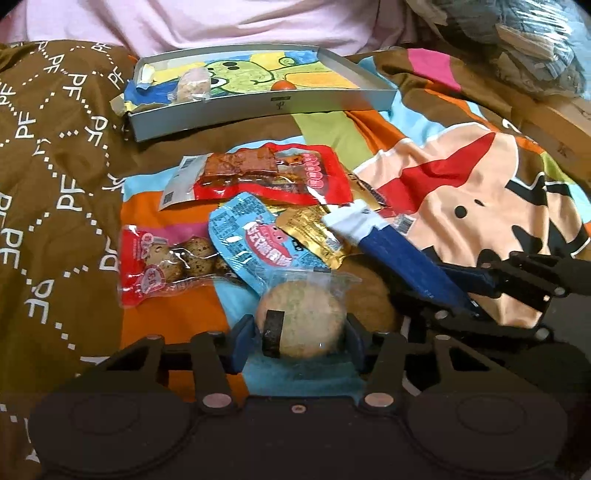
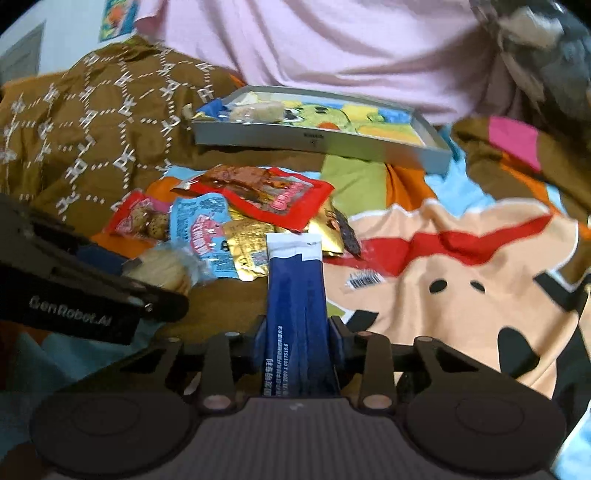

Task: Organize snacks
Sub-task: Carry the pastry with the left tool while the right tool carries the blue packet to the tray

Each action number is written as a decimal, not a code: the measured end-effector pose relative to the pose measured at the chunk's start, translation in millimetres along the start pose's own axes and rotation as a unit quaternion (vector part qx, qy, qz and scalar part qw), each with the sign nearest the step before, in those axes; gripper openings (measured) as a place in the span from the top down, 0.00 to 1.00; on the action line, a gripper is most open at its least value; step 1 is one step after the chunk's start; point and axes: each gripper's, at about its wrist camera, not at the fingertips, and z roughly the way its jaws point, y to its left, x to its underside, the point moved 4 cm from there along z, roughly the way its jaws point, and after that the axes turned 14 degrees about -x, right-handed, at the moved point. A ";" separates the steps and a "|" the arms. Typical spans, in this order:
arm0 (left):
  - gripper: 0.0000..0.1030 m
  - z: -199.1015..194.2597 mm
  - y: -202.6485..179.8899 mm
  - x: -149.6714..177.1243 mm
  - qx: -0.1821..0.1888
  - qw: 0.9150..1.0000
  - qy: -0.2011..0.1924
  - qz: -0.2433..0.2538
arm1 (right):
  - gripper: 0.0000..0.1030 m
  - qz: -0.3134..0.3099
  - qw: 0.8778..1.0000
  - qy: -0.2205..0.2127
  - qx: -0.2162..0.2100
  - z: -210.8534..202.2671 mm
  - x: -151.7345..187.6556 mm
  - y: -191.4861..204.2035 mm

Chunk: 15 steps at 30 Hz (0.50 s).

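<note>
My left gripper (image 1: 300,334) is shut on a round wrapped cookie (image 1: 306,325) with a dark band, held low over the bedspread. My right gripper (image 2: 297,332) is shut on a long blue and white sachet (image 2: 295,295); it also shows in the left wrist view (image 1: 399,254). A pile of snacks lies ahead: a red jerky pack (image 1: 273,173), a red quail-egg pack (image 1: 166,262), a light blue pack (image 1: 255,240) and a gold pack (image 1: 314,229). A shallow grey box (image 1: 258,110) with a cartoon lining sits beyond, holding a pale wrapped snack (image 1: 194,85) and a small orange item (image 1: 282,85).
A brown patterned and colourful cartoon bedspread (image 1: 461,192) covers the surface. A pink quilt (image 1: 221,22) rises behind the box. Clutter in plastic wrap (image 1: 535,48) sits at the far right. The left gripper's body (image 2: 85,295) shows at the left of the right wrist view.
</note>
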 end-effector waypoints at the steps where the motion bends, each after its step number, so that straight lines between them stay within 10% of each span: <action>1: 0.49 0.0 -0.2 0.0 0.003 1.000 0.000 -0.003 | 0.64 -0.012 1.000 0.000 0.005 0.3 0.1 3.7; 15: 0.49 -5.2 -1.6 0.9 0.004 1.000 -0.013 -0.007 | 0.65 -0.107 0.994 -0.007 0.035 0.8 3.4 35.5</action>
